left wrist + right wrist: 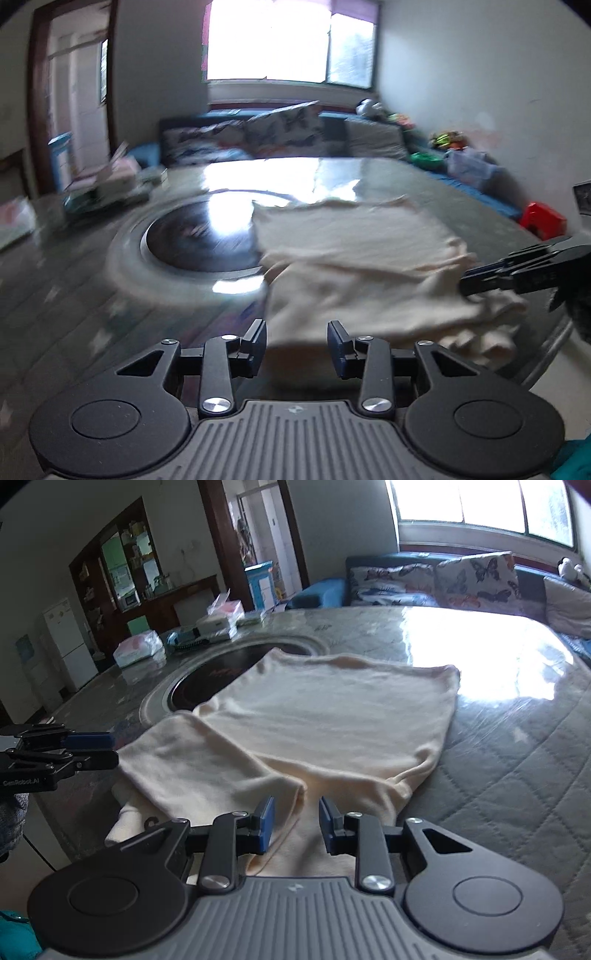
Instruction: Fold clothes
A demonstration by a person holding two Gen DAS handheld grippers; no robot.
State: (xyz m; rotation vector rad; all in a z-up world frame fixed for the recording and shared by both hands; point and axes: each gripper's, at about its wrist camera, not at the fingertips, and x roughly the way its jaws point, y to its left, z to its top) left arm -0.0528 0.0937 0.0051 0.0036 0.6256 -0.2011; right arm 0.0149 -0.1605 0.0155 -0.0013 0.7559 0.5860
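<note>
A cream shirt (325, 716) lies on the grey quilted table cover (517, 775), partly folded, with one flap (199, 760) laid over its near left side. In the left wrist view the shirt (354, 258) lies ahead and to the right. My left gripper (296, 345) is open and empty at the shirt's near edge; it also shows at the left of the right wrist view (110, 749), beside the flap's left edge. My right gripper (296, 821) is open over the shirt's near edge, with cloth between and beneath the jaws. It shows at the right of the left wrist view (465, 284).
A round dark inset plate (207, 686) sits in the table (74, 295) under the shirt's far left corner. Boxes and packets (218, 624) stand at the table's far left. A sofa with butterfly cushions (443, 579) runs behind the table. A red stool (543, 219) is at right.
</note>
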